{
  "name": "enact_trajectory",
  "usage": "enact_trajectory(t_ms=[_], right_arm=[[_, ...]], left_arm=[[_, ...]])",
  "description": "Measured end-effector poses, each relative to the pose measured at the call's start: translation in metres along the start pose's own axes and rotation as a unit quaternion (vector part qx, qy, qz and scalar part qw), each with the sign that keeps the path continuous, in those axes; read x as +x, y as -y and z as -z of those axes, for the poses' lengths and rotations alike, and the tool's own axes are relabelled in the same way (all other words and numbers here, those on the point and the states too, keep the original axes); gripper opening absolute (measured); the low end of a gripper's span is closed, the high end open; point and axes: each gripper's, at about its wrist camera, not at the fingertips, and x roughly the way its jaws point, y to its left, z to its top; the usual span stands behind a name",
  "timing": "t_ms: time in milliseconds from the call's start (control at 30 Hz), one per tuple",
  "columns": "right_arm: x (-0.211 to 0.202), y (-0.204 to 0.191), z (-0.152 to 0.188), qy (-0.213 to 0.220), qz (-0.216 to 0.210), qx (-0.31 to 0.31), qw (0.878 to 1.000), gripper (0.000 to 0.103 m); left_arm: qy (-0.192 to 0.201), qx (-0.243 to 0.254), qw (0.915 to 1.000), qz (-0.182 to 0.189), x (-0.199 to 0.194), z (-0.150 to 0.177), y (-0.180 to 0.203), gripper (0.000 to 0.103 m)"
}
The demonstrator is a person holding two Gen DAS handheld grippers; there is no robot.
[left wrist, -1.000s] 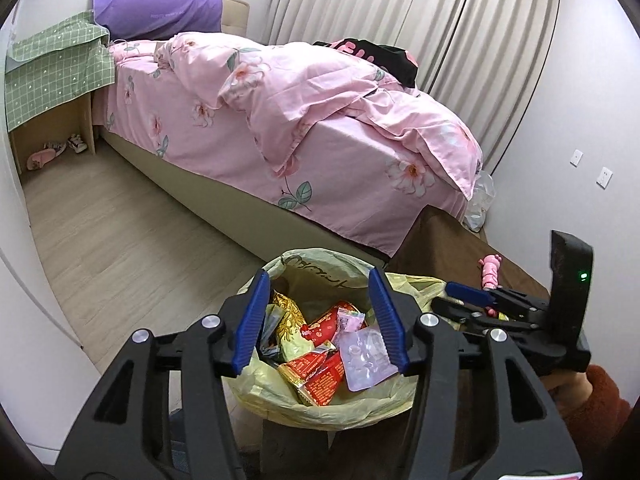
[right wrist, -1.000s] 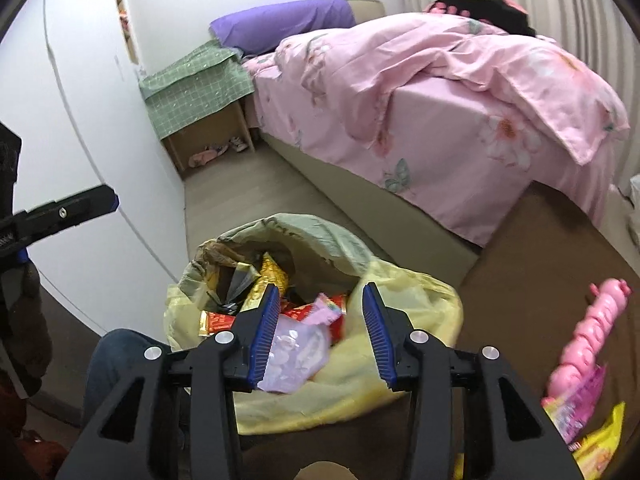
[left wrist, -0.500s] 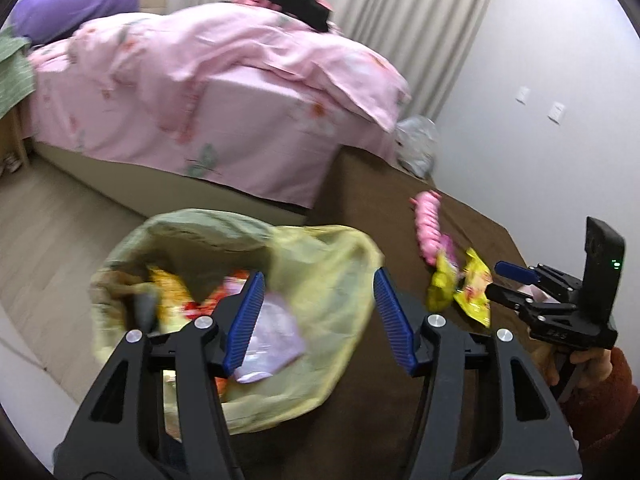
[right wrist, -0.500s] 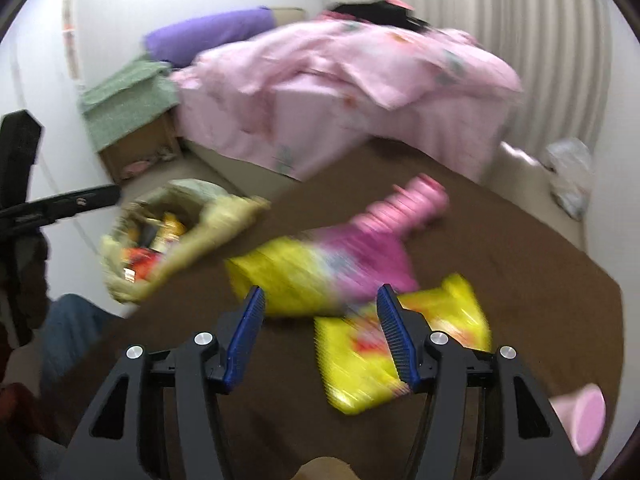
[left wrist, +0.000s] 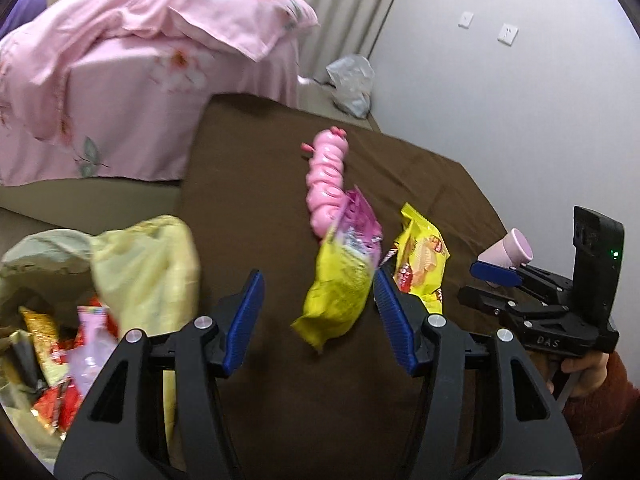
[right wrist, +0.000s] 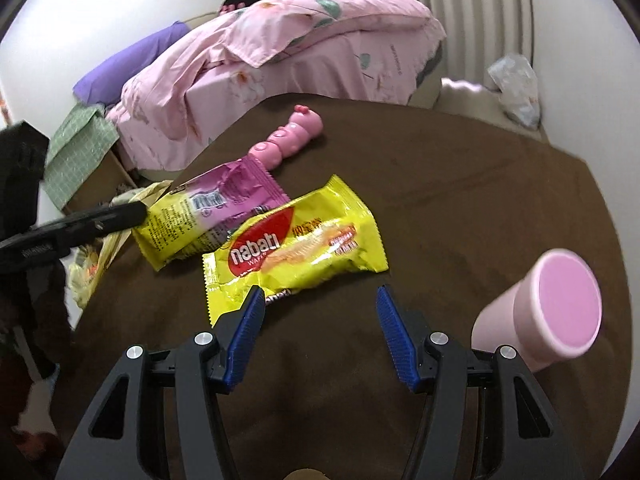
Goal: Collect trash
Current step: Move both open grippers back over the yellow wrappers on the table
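Two snack wrappers lie on the brown table (right wrist: 460, 208): a yellow "nabati" wrapper (right wrist: 296, 248) (left wrist: 422, 258) and a pink-and-yellow wrapper (right wrist: 208, 216) (left wrist: 340, 284). My right gripper (right wrist: 319, 296) (left wrist: 486, 286) is open just short of the nabati wrapper's near edge, nothing between its fingers. My left gripper (left wrist: 318, 280) is open too, with the pink-and-yellow wrapper lying just beyond its tips, and its pads do not press on it. One of its fingers (right wrist: 100, 220) shows by that wrapper's left end. The yellow trash bag (left wrist: 140, 264), holding several wrappers, hangs at the table's left edge.
A pink caterpillar toy (right wrist: 292, 136) (left wrist: 326, 176) lies behind the wrappers. A pink cup (right wrist: 552, 308) (left wrist: 510, 248) lies on its side at the right. Beyond the table stands a bed with pink bedding (right wrist: 300, 40). A white bag (left wrist: 350, 84) sits on the floor by the wall.
Both grippers have swung away from the trash bag, rightward over the table to the wrappers. The right jaws have widened, and the pale wrapper seen between them earlier is gone.
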Motion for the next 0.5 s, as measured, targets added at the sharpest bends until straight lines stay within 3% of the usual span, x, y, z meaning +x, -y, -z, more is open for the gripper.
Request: enact_trajectory(t_ms=[33,100,200,500], right_arm=[[0.001,0.003,0.000,-0.002,-0.007,0.014,1.000,0.055],[0.004,0.007,-0.002,-0.003,-0.017,0.032,0.999,0.055],[0.011,0.009,-0.007,-0.001,-0.020,0.047,0.999,0.055],[0.039,0.008,-0.027,0.003,0.002,0.039,0.999,0.055]], left_arm=[[-0.005,-0.001,1.0000,0.002,0.004,0.000,0.000,0.053],[-0.016,-0.004,0.9998,0.011,0.010,0.002,0.001,0.035],[-0.019,-0.007,0.9998,0.009,0.007,0.008,0.000,0.024],[-0.030,-0.044,0.9983,0.022,-0.038,0.047,-0.015,0.020]])
